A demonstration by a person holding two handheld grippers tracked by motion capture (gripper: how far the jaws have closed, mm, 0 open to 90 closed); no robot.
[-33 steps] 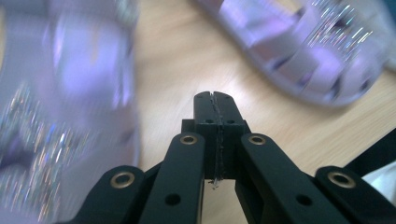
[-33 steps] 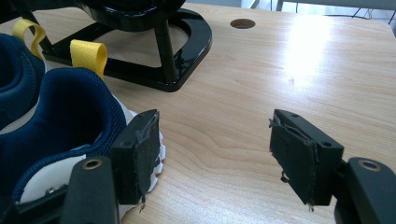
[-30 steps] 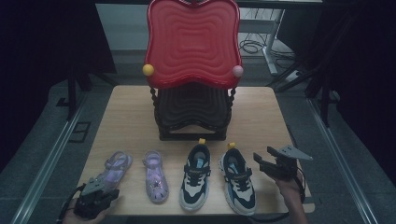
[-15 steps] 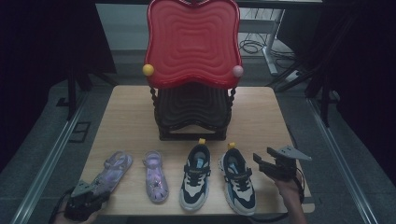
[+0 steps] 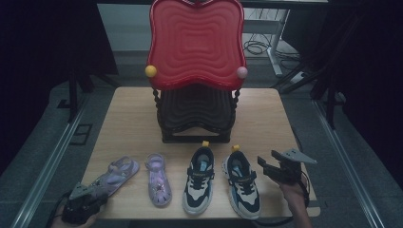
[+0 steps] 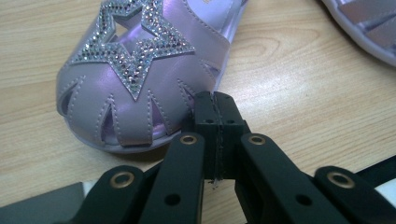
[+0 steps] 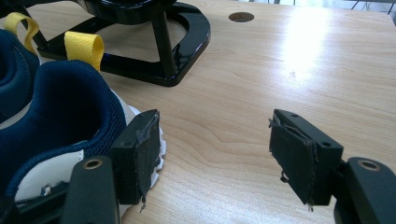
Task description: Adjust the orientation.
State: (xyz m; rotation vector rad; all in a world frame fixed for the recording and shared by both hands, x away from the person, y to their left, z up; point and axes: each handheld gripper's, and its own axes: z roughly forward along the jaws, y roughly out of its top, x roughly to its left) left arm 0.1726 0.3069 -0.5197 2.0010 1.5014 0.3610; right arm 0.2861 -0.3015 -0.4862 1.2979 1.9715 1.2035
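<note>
Purple sandal (image 6: pixel 135 79) is met at its toe edge by the left tongs (image 6: pixel 215 109), pressed together. Right tongs (image 7: pixel 215 154) are held spread over bare bench (image 7: pixel 261 84), beside the blue sneaker (image 7: pixel 60 126).

This looks like a lab or recording studio rather than a home. A lone wooden table (image 5: pixel 128 123) stands on a grey floor (image 5: pixel 43 156) with black curtains (image 5: pixel 43 42) around it, metal stands (image 5: pixel 275 42) and loose cables (image 5: pixel 256 47) behind, and floor rails (image 5: pixel 47 166) beside it.
</note>
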